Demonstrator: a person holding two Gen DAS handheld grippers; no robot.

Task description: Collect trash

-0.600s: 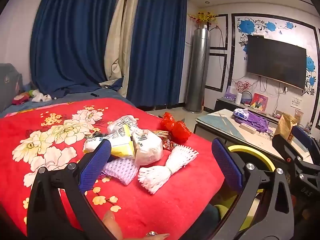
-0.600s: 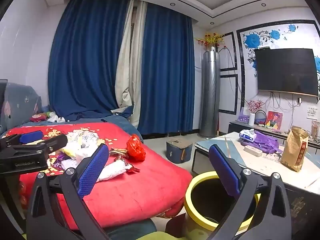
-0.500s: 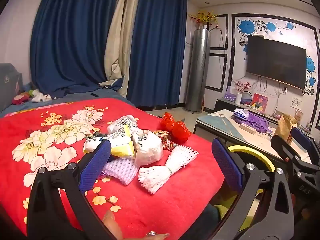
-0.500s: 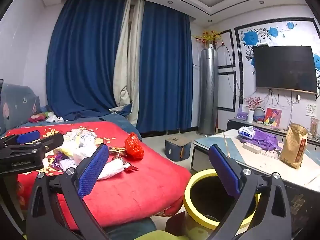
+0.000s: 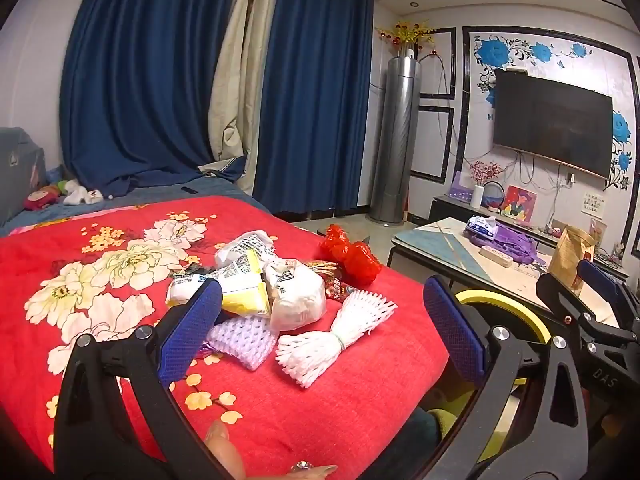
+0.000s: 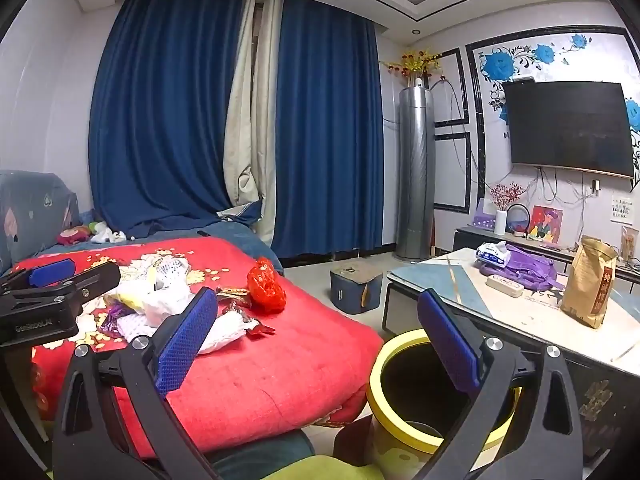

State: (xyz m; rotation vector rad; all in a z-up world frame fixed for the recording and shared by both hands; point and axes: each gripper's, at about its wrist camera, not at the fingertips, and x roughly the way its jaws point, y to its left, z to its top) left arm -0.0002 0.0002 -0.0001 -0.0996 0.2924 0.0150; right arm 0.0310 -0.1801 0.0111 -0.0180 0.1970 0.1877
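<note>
1. Two grippers, nothing held: left gripper (image 5: 322, 320) and right gripper (image 6: 316, 336) both have jaws spread wide, touching nothing.
2. Trash: white foam-net sleeve (image 5: 334, 336) on red floral blanket (image 5: 100, 280), at 12 o'clock of the left jaws.
3. Bin: yellow-rimmed round bin (image 6: 400, 348) at 4 o'clock of the pile.
4. Advice: straddle the sleeve's tied waist, then close.

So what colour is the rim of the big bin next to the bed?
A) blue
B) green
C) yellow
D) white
C: the bin standing on the floor beside the red bedspread has a bright yellow rim around its dark inside, and that yellow rim shows in the left wrist view too.
</note>
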